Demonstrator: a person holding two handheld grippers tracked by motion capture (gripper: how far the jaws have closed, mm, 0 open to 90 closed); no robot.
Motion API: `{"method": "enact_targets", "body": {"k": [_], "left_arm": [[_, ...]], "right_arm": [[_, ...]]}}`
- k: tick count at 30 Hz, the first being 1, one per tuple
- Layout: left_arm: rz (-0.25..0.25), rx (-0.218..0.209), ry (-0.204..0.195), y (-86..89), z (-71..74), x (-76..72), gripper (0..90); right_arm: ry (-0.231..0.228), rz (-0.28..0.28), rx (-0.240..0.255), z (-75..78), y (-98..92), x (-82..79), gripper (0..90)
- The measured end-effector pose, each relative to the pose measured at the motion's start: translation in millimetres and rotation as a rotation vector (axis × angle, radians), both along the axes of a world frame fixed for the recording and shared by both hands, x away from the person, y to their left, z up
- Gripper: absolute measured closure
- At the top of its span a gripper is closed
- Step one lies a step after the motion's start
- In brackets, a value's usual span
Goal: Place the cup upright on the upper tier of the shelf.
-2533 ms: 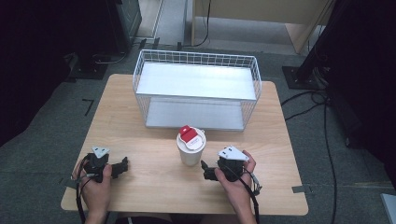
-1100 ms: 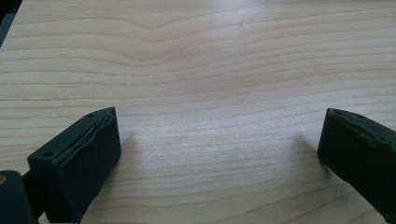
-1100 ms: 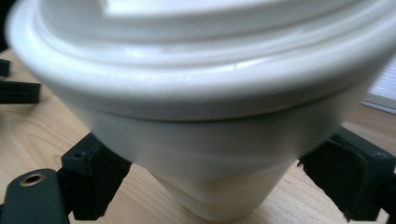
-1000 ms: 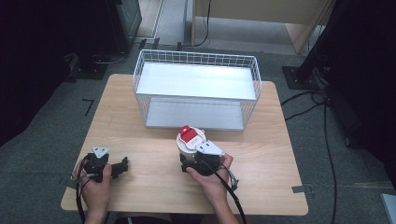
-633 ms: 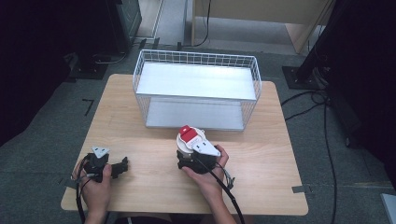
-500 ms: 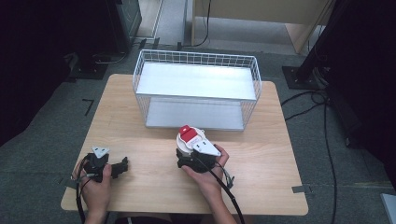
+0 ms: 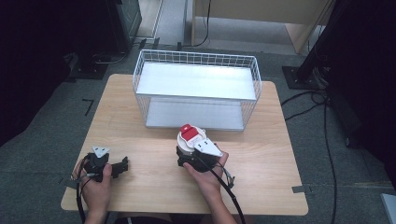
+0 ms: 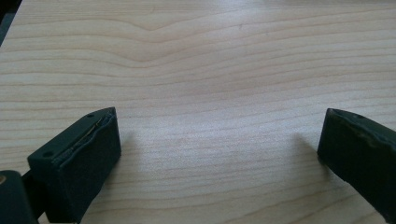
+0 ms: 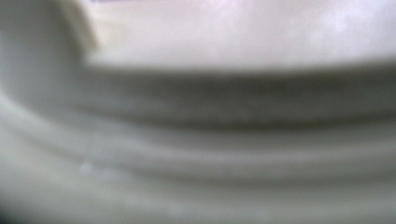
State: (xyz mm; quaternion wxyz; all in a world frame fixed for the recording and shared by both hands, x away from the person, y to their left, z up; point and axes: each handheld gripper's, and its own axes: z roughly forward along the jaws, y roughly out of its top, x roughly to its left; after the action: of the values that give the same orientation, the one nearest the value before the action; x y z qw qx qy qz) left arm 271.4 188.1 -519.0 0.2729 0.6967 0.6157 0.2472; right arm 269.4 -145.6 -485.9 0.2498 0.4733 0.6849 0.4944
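A white tub with a red-and-white lid (image 7: 189,135) stands near the middle of the wooden table (image 7: 273,163). My right gripper (image 7: 188,157) is pressed against the tub's near side, its grey plate lying over the lid's edge. The right gripper view is a close blur of the tub's white ribbed wall (image 9: 196,154), and the jaws are hidden there. My left gripper (image 7: 122,166) rests at the table's front left. In its own view the left gripper (image 8: 219,116) is open, jaws wide apart over bare wood with nothing between them.
A white wire basket (image 7: 194,97) with a pale shelf stands across the back half of the table, just behind the tub. Cables trail from both grippers over the front edge. Dark stands and cables lie on the floor around the table.
My right gripper has moved left from beside the tub until it is right up against it, and has held there for the last half second. The left gripper has stayed put.
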Motion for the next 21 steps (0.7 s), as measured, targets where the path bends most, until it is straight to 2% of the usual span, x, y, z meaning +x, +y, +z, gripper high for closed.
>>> {"method": "enact_targets", "body": {"k": [5, 9, 10, 14, 21], "left_arm": [[0.0, 0.0, 0.0, 0.1, 0.0, 0.0, 0.0], [0.0, 0.0, 0.0, 0.0, 0.0, 0.0, 0.0], [0.0, 0.0, 0.0, 0.0, 0.0, 0.0, 0.0], [-0.001, 0.002, -0.002, 0.2, 0.0, 0.1, 0.0], [-0.001, 0.001, 0.0, 0.1, 0.1, 0.0, 0.0]], "right_arm": [[-0.038, 0.005, 0.02, 10.6, -1.5, -3.1, 8.9], [-0.051, 0.003, 0.024, 19.2, -2.9, -3.9, 8.9], [-0.063, 0.005, 0.031, 26.3, -4.1, -5.0, 8.9], [-0.087, 0.017, 0.041, 38.6, -5.3, -7.3, 8.9], [-0.142, 0.022, 0.037, 63.5, -5.3, -9.3, 8.9]]}}
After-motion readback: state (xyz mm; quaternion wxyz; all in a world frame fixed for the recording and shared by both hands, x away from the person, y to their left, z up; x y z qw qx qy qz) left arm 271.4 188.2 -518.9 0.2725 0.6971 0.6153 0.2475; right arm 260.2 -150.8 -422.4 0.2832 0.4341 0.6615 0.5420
